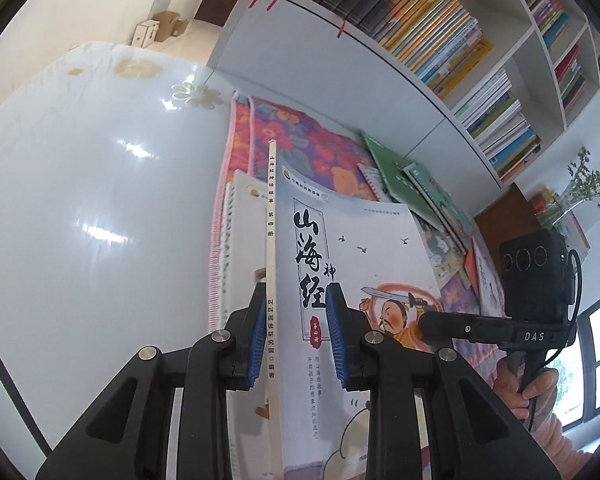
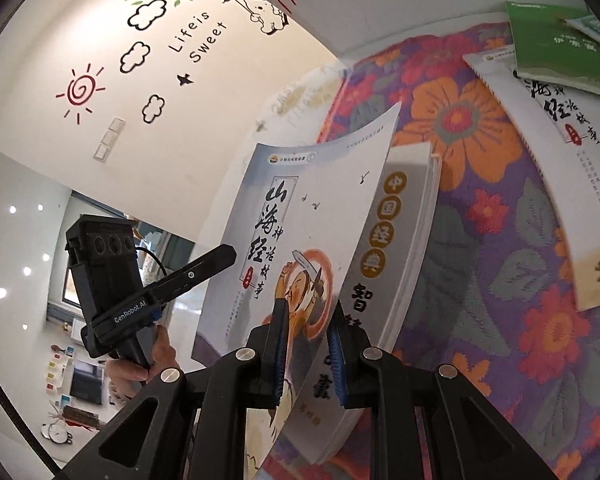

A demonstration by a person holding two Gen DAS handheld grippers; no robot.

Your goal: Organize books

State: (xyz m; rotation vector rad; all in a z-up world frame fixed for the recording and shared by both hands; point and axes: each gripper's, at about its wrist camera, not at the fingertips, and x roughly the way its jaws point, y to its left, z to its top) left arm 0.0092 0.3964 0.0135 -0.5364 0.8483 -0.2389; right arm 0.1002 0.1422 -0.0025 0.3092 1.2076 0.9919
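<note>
We see the pale storybook (image 1: 352,264) standing up on its edge over the flowery blanket (image 2: 480,240). Our left tongs (image 1: 296,336) are spread around its spine. Our right tongs (image 2: 310,354) are spread around its cover. The white bookshelf (image 1: 540,36) holds rows of books (image 1: 428,24).

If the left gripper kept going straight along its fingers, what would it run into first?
Likely nothing new: the left gripper already straddles the upright grey-covered book, spine between its open jaws. Further on lies the floral cloth, then the white bookshelf; depth is unclear.
</note>
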